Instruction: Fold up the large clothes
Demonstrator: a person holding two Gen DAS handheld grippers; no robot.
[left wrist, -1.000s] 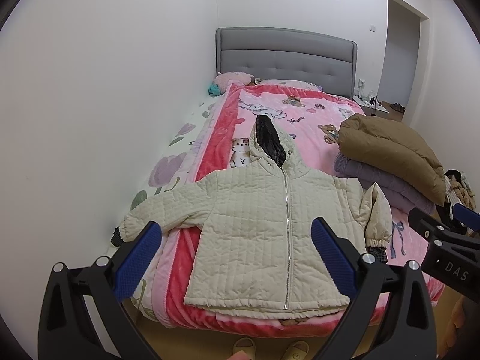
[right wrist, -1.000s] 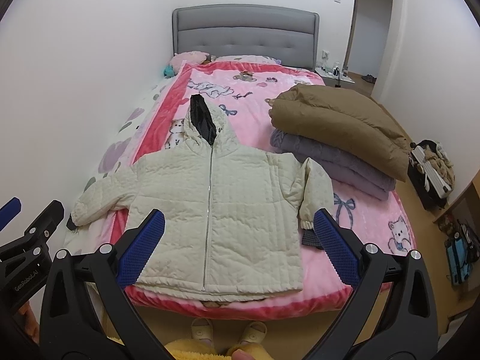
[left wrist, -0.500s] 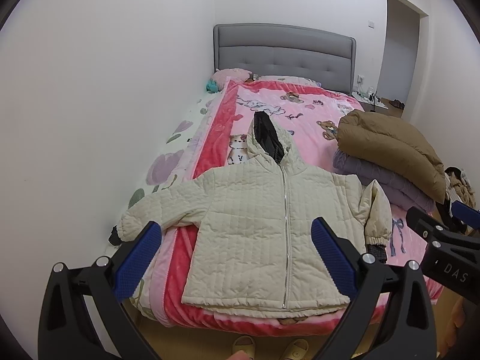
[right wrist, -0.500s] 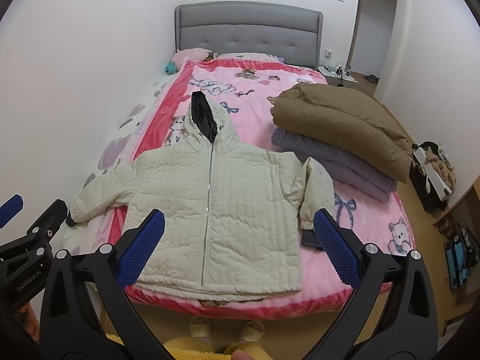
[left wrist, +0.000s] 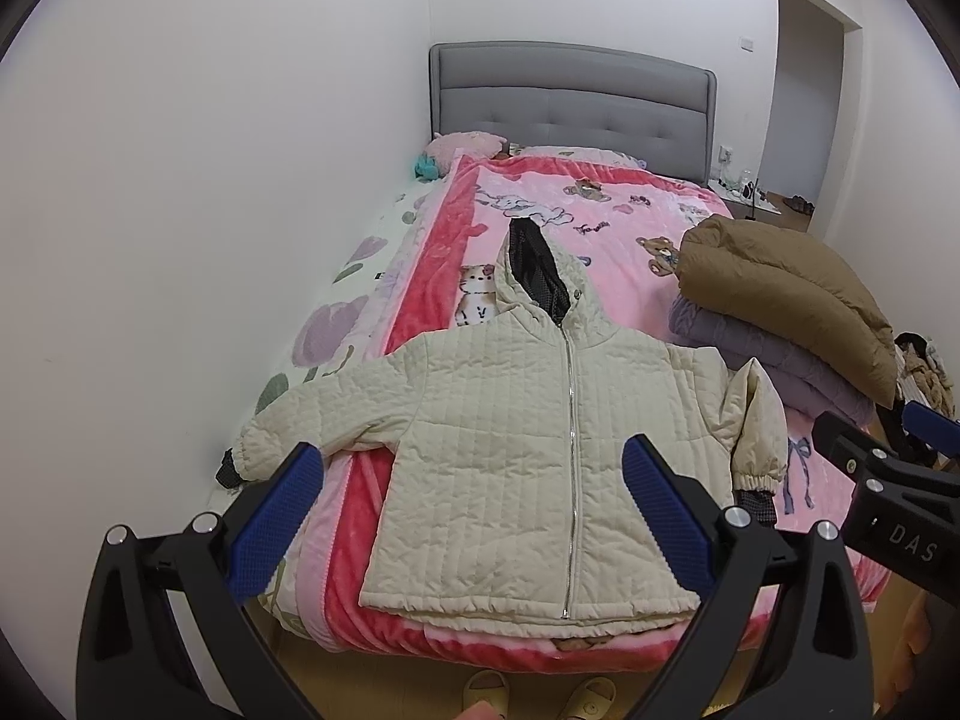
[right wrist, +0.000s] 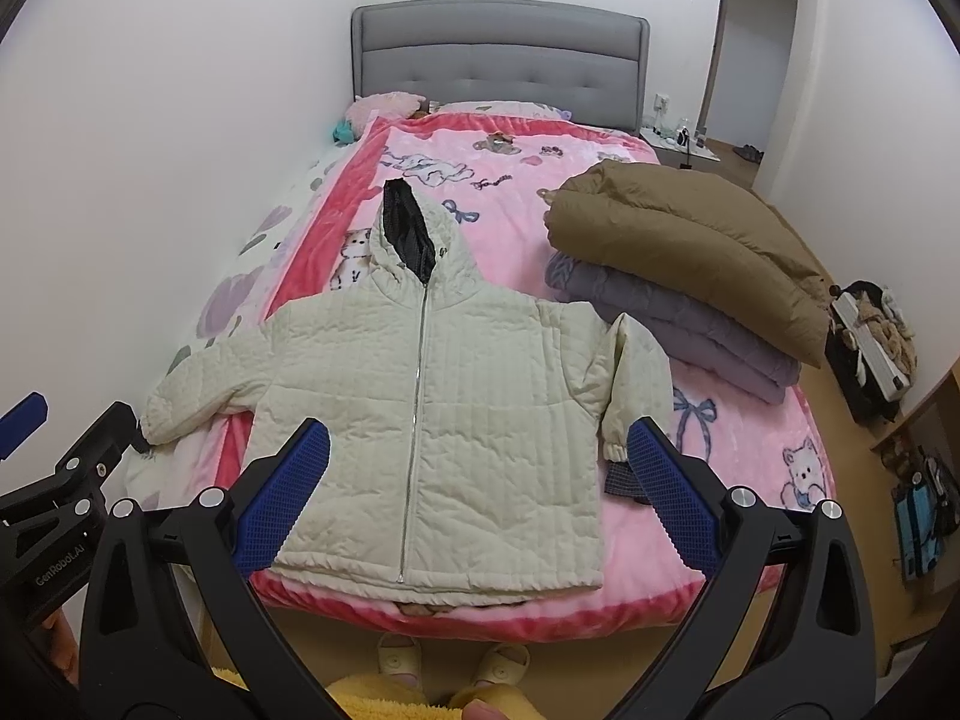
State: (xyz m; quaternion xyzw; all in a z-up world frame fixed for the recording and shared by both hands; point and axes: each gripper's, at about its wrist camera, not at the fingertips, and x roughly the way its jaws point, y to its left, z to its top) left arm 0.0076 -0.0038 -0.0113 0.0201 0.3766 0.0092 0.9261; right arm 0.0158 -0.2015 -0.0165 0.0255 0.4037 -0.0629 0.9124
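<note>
A cream quilted hooded jacket [left wrist: 528, 456] lies flat and zipped on the pink blanket at the foot of the bed, hood pointing to the headboard; it also shows in the right wrist view [right wrist: 432, 420]. Its left sleeve [left wrist: 312, 420] stretches out to the bed's left edge. Its right sleeve [left wrist: 756, 420] is bent down along the body. My left gripper [left wrist: 468, 504] is open and empty, held above the jacket's hem. My right gripper [right wrist: 474, 480] is open and empty, also above the hem. Each gripper shows at the edge of the other's view.
A folded brown coat [right wrist: 684, 240] lies on a folded purple one [right wrist: 672, 330] at the bed's right side. A white wall runs along the left. Grey headboard [right wrist: 498, 54] at the far end. Slippers [right wrist: 456, 660] and bags [right wrist: 870, 348] are on the wooden floor.
Both views have tilted slightly, so the bed and jacket sit a little lower in frame. The jacket has not moved and both grippers stay open.
</note>
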